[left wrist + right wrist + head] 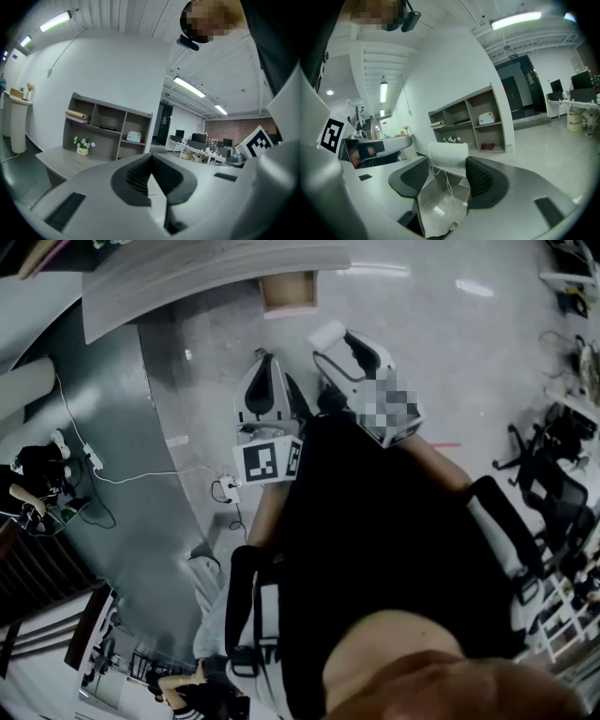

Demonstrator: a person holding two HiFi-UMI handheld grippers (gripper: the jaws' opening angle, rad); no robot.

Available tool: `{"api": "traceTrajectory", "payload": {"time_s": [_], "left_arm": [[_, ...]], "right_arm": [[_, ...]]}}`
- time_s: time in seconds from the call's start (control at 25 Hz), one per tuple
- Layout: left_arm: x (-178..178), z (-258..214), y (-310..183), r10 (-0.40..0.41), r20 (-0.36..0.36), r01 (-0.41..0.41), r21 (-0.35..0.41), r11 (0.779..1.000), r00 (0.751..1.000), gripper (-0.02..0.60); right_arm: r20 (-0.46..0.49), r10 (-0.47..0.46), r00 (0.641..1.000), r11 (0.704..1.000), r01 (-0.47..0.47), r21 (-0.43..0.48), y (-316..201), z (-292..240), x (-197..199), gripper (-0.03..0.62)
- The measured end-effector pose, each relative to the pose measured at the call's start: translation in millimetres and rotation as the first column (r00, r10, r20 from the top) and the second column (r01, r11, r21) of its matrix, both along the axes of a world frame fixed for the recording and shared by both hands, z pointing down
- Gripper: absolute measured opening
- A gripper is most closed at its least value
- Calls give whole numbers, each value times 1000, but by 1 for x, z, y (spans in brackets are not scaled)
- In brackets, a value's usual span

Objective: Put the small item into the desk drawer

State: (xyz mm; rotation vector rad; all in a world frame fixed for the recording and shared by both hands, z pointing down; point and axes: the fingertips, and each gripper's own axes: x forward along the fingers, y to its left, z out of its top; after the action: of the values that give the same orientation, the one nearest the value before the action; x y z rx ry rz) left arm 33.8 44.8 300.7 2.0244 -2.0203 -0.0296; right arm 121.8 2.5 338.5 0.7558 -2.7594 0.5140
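Observation:
My right gripper [447,174] is shut on a small white spool of thread [447,155], with a loose strand hanging down between the pads. In the head view the spool [327,335] shows at the tip of the right gripper [337,345], held up in front of the person's dark torso. To its left, my left gripper [264,360] is also raised. Its jaws [151,180] are shut with nothing between them. The grey wooden desk [206,277] lies at the top of the head view, and a brown open compartment [288,292] sits at its edge.
A grey shelf unit [108,130] with a small flower pot [83,146] stands beyond the desk top [65,159]. Office chairs [534,484] and a white cable [122,474] are on the floor. More desks with monitors [201,140] stand further off.

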Motion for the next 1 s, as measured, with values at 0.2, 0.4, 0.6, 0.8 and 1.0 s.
{"api": "traceTrajectory", "payload": {"time_s": [0.2, 0.4, 0.6, 0.8, 1.0], "left_arm": [[-35, 5, -25, 73, -7, -73, 0, 997, 997, -2], [-76, 13, -48, 101, -31, -101, -3, 995, 994, -2], [-96, 22, -66, 146, -6, -146, -22, 989, 989, -2], [-114, 28, -88, 160, -36, -161, -25, 987, 986, -2], [-132, 37, -107, 189, -48, -191, -33, 981, 981, -2]], "right_arm": [[-28, 71, 997, 997, -71, 0, -19, 10, -28, 245], [-58, 135, 989, 990, -136, -19, -33, 26, -58, 245], [-69, 165, 984, 986, -167, -25, -45, 33, -74, 245], [-86, 192, 978, 980, -195, -38, -58, 44, -91, 245], [-115, 237, 965, 967, -246, -71, -69, 62, -106, 245]]}}
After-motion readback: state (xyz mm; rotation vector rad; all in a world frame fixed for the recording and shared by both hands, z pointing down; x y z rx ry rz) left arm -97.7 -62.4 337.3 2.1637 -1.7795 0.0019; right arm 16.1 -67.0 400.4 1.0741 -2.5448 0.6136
